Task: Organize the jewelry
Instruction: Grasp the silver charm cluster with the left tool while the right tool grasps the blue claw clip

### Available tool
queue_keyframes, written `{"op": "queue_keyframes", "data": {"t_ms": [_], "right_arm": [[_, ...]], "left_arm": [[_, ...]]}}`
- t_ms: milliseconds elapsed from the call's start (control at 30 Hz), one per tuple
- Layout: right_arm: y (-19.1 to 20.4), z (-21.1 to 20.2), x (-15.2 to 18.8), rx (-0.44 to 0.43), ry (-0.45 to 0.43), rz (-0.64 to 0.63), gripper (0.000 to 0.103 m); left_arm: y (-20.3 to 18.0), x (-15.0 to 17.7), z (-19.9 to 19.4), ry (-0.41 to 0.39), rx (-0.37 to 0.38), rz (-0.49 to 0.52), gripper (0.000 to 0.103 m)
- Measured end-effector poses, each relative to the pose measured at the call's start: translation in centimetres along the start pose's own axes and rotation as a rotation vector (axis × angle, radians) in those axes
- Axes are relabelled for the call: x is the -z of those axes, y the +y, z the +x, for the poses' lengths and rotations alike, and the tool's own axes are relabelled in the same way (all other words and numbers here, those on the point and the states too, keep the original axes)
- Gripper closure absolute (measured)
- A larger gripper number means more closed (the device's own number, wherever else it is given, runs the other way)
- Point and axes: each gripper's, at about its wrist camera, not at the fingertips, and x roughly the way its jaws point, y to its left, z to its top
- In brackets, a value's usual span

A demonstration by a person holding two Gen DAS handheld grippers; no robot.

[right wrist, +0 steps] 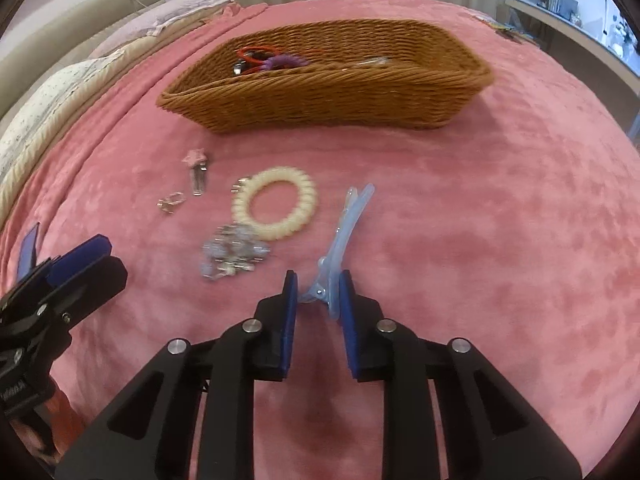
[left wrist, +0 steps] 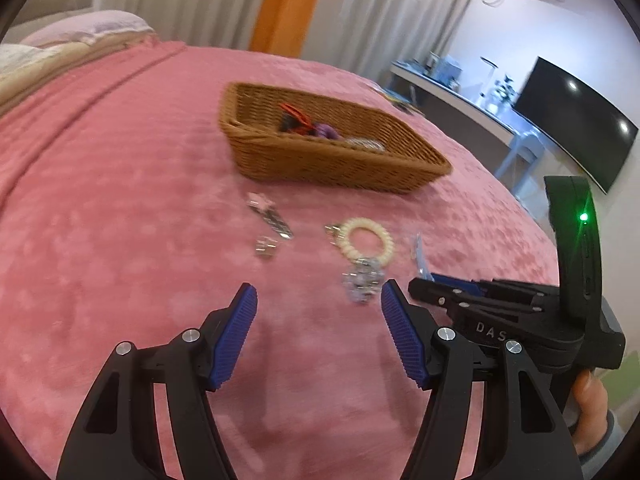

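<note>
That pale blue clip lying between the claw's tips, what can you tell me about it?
The blue hair clip is a long, slim, translucent piece, plastic by its look. It lies flat on the pink blanket, its two thin prongs pointing toward the wicker basket, slightly parted at the far end. Its wider hinge end sits between the fingers of the right claw, which is partly closed around it; whether the pads touch it is unclear. The cream coil bracelet lies beside it, apart.

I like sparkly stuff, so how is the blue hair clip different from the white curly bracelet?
The blue hair clip is long, thin and see-through; the white curly bracelet is a round, solid-coloured ring. The right gripper has its pads on either side of the clip's near end, while nothing touches the bracelet. The bracelet lies beside a sparkly silver heap; the clip lies alone. Both rest on the pink blanket, outside the basket.
</note>
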Motion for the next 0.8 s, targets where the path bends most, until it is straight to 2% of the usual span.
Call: {"op": "queue_keyframes", "data": {"t_ms": [67,200,367,500,567,800], "right_arm": [[-0.7,-0.2,0.0,0.007,0.001,-0.023,0.085],[-1.4,-0.5,0.3,0.017,-0.002,-0.084,0.085],[-2.0,-0.9,0.7,-0.02,-0.006,-0.131,0.084],[-2.6,-1.3,1.0,-0.077,-0.008,-0.096,0.083],[-2.7,-1.4,0.9,-0.09,-0.012,-0.073,0.076],[-2.3,-0.2,0.1,-0.059,-0.025,-0.019,0.076]], "left_arm": [[-0.7,-0.2,1.1,0.029,0.016,0.012,0.042],[-1.8,-0.5,3.2,0.083,-0.001,0.033,0.044],[-2.9,-1.1,5.3,0.119,-0.002,0.047,0.047],[-3.6,-1.1,6.3,0.135,-0.019,0.075,0.048],[-3.7,-1.0,6.4,0.132,-0.022,0.088,0.048],[-2.9,-0.9,6.4,0.118,0.013,0.07,0.051]]}}
